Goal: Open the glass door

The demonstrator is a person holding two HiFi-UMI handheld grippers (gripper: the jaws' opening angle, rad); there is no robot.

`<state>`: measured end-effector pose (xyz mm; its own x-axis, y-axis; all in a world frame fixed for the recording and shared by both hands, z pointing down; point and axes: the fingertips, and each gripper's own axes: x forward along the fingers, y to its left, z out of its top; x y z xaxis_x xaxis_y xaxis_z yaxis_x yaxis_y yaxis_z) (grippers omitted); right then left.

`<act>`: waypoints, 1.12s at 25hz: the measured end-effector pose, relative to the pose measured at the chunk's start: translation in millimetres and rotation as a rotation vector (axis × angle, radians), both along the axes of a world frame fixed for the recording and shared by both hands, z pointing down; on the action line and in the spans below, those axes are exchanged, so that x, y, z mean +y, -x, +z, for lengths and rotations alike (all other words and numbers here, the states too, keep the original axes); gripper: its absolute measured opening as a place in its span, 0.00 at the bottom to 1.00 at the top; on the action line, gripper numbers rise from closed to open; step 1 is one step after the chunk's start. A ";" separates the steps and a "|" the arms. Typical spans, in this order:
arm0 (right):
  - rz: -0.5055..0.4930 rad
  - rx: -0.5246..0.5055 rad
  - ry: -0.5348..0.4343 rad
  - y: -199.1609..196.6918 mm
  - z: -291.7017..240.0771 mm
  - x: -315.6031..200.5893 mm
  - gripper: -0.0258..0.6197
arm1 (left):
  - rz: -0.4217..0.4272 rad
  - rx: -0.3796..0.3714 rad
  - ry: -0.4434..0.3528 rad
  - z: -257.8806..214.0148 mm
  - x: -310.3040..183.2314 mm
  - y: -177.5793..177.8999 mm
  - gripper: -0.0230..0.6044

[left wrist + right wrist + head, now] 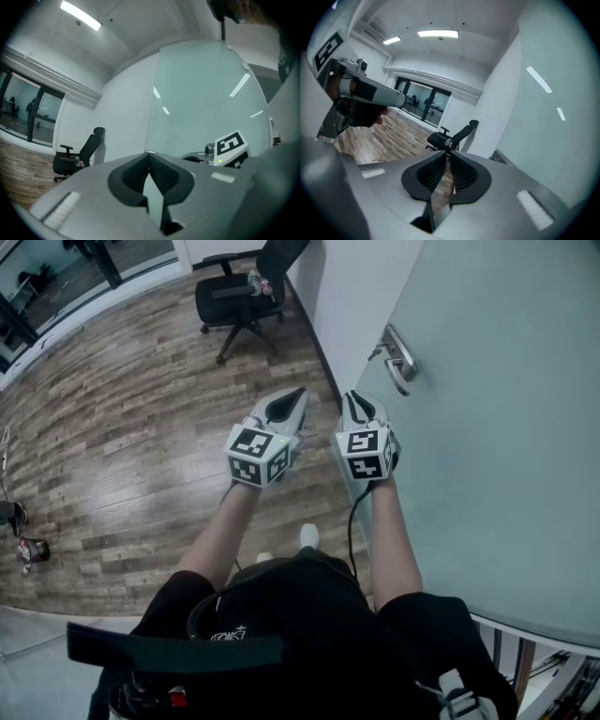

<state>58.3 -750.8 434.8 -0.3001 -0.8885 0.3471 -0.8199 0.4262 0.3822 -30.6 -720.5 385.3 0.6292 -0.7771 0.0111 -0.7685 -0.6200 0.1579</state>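
Head view: we stand close to the glass door (506, 427), a frosted pane that fills the right of the frame and meets the white wall (352, 287) at its far edge.
Door handle (398, 360): a metal lever on the pane, ahead of the right hand-held gripper (361, 401) and apart from it. Nothing touches it.
Right hand-held gripper: its jaws are drawn together at the tips, with nothing between them. It tips slightly downward just beside the pane. We judge it is carried on this side because it is the nearer one to the lever.
Left hand-held gripper (289, 397): its jaws are together and empty. It is held level alongside the right one, over the wooden floor (131, 427). We judge it is kept off the pane as the spare.
Left gripper view: we see the pane and the right one's marker cube, so both point the same way.
Step in hand: we judge this is the approach, and the door is not yet opened.
Next move: we judge the right jaws must either part to take the lever or press it down while closed.
Office chair (246, 292): it stands by the wall, well ahead of us.
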 end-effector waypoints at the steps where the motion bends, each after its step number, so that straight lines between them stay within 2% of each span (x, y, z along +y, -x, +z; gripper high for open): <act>1: -0.011 -0.015 -0.002 8.9 -2.0 7.2 0.09 | -0.005 0.001 -0.005 -1.8 5.9 6.9 0.03; 6: -0.065 -0.117 -0.010 47.2 -16.3 42.7 0.06 | -0.025 0.006 -0.021 -6.6 35.3 35.8 0.03; 13: -0.093 -0.239 -0.030 73.1 -31.6 77.5 0.04 | -0.019 0.009 -0.021 -3.2 66.9 50.9 0.03; 21: -0.145 -0.357 -0.004 70.1 -35.9 122.8 0.04 | -0.042 0.011 -0.039 -10.0 104.7 41.0 0.03; 28: -0.199 -0.375 0.019 38.9 -32.7 169.3 0.04 | -0.124 0.005 -0.048 -13.1 147.8 22.1 0.03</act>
<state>19.4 -581.5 402.1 -0.5740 -0.7948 0.1969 -0.8015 0.5946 0.0638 -52.8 -572.7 372.3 0.5285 -0.8484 -0.0308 -0.8389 -0.5275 0.1345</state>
